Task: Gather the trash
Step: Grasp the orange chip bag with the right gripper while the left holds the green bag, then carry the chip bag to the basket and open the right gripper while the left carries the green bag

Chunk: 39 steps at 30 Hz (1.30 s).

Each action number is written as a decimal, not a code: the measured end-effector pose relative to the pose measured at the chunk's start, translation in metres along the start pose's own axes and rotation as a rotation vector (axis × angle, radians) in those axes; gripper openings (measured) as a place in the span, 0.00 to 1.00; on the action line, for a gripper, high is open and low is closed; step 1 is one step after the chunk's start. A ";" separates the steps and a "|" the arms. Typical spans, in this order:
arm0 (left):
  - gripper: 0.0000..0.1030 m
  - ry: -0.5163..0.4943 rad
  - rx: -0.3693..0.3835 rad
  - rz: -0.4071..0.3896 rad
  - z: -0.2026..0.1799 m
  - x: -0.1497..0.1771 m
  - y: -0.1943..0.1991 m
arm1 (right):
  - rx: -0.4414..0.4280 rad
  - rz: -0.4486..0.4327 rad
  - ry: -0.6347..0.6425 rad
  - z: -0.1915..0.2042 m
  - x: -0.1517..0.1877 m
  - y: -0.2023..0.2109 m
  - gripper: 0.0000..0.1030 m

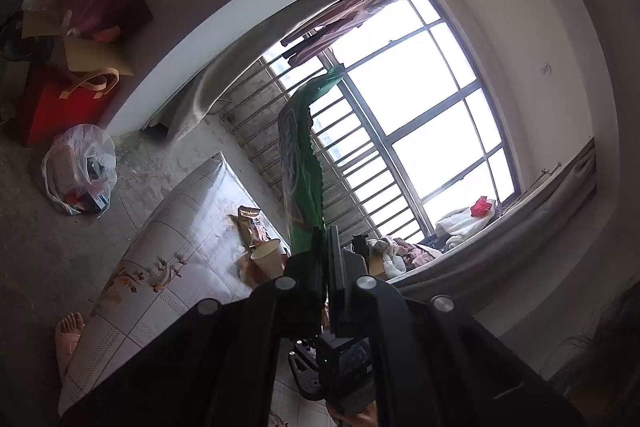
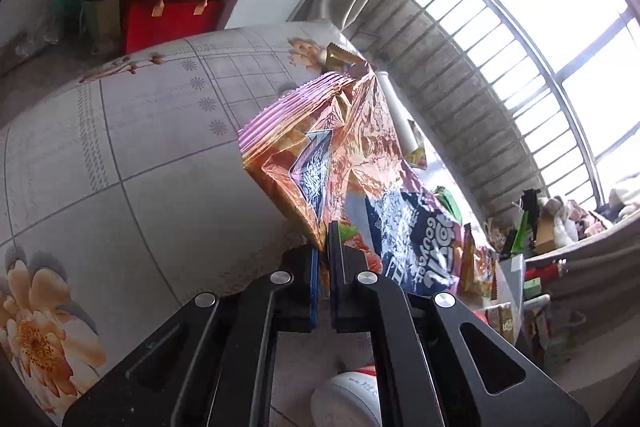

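Green foil first: your left gripper (image 1: 325, 239) has its jaws pressed together on the bottom edge of a green snack bag (image 1: 301, 163), which stands tall and slack above the fingers, lifted well clear of the table. That pinch on the seam looks deliberate, since a thin crimped edge is the one part of a limp bag the pads can bite. Your right gripper (image 2: 324, 247) is likewise closed, clamped on a corner of a crinkled copper-orange wrapper (image 2: 320, 147), which fans out ahead of the fingers and appears raised off the cloth, though its far edge may be touching; I can't tell. Just to the right of it lies a dark blue snack bag (image 2: 412, 239) flat on the table, with more small packets further right near the wall. From the left view, a paper cup (image 1: 269, 259) and another torn packet (image 1: 252, 223) sit near the far edge of the table. Both hands are loaded, so I judge the next call is a drop-off, not another pick. The table (image 2: 160, 147) wears a pale wipe-clean cloth with grid lines and orange flowers. Beyond it, a rough concrete floor holds a white plastic bag (image 1: 80, 167) already stuffed with rubbish, the likely target, plus a red gift bag (image 1: 68, 103). The barred window (image 1: 420, 99) glares, with clothes hung above it.
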<state>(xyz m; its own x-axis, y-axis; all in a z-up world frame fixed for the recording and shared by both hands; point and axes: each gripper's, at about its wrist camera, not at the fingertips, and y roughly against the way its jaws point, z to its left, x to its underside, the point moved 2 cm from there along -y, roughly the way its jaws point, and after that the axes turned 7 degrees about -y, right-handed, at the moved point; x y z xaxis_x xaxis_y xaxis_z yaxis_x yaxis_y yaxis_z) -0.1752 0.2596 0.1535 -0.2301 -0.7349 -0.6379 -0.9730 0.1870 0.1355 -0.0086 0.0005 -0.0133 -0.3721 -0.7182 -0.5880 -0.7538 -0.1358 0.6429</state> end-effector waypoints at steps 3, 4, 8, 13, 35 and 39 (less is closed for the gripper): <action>0.02 -0.006 0.009 -0.007 -0.007 0.002 0.002 | 0.011 -0.063 -0.101 -0.029 -0.004 0.033 0.01; 0.02 -0.009 0.013 -0.011 -0.010 0.002 0.004 | 0.009 -0.075 -0.129 -0.040 -0.004 0.043 0.01; 0.02 -0.019 0.041 -0.044 -0.031 0.002 0.017 | 0.051 -0.155 -0.240 -0.084 -0.001 0.088 0.01; 0.02 -0.061 0.071 -0.152 -0.068 -0.007 0.057 | 0.089 -0.220 -0.418 -0.143 0.017 0.136 0.01; 0.02 -0.317 0.422 0.284 -0.238 0.108 -0.009 | 0.244 0.057 -1.501 -0.215 0.449 0.307 0.01; 0.02 -0.336 0.481 0.362 -0.259 0.140 -0.024 | 0.290 0.252 -1.760 -0.165 0.564 0.315 0.01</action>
<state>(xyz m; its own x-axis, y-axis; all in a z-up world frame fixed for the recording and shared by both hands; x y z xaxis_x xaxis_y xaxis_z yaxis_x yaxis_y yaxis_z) -0.1890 -0.0164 0.2568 -0.4444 -0.3440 -0.8272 -0.7012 0.7082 0.0822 -0.3664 -0.5603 -0.0612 -0.4137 0.8169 -0.4018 -0.5831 0.1011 0.8061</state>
